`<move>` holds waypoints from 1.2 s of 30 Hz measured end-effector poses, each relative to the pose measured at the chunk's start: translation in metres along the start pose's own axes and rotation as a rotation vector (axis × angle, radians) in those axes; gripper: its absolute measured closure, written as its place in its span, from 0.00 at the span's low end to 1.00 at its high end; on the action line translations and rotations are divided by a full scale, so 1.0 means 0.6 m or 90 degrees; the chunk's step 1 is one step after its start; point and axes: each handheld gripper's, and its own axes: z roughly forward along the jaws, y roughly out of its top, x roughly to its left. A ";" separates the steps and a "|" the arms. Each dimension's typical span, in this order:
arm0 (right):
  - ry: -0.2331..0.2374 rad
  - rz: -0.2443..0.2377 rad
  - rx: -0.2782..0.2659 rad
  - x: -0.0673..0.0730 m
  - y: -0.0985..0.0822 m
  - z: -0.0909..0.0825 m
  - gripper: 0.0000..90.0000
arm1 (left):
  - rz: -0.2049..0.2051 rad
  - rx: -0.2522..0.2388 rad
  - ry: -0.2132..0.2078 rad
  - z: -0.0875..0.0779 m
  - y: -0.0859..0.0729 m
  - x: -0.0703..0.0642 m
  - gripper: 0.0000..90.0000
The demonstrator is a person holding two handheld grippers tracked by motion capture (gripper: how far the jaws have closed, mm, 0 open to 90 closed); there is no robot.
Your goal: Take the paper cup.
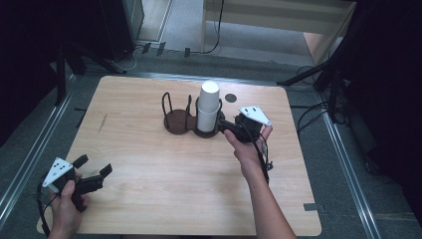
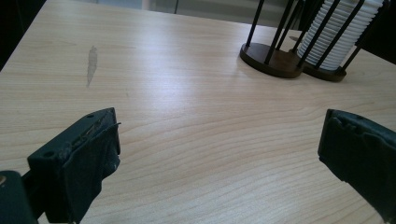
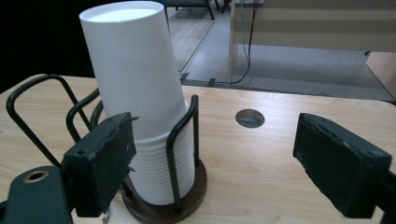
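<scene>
A dark wire cup holder [image 1: 175, 125] with two round bays stands at the table's far middle. Its right bay holds a stack of white paper cups [image 1: 209, 105], upside down, with the top cup sitting high and leaning a little. The left bay is empty. My right gripper [image 1: 224, 127] is just right of the stack, pointing at it. In the right gripper view its jaws [image 3: 215, 140] stand wide apart, the left one in front of the cups [image 3: 135, 84] and the holder [image 3: 187, 205], gripping nothing. My left gripper [image 1: 94, 166] rests open near the front left corner, far from the holder [image 2: 275, 58] and the cups [image 2: 338, 32].
The wooden table [image 1: 164, 189] has a small round hole [image 1: 230, 98] just behind the holder and a grey smear [image 1: 102, 123] on its left half. Dark stands, cables and metal rails surround the table.
</scene>
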 end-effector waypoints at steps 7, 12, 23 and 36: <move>0.014 0.005 0.004 0.012 0.012 0.017 0.14 | 0.002 0.002 0.000 0.000 0.000 0.000 0.00; 0.027 0.023 0.011 0.015 0.015 0.032 0.14 | 0.002 0.001 -0.001 0.000 0.000 0.000 0.00; 0.033 0.003 0.035 0.044 0.016 0.066 0.14 | 0.003 0.001 -0.004 0.000 0.000 0.000 0.00; 0.009 -0.003 0.052 0.074 0.027 0.118 0.14 | 0.001 0.002 -0.009 0.001 0.000 0.001 0.00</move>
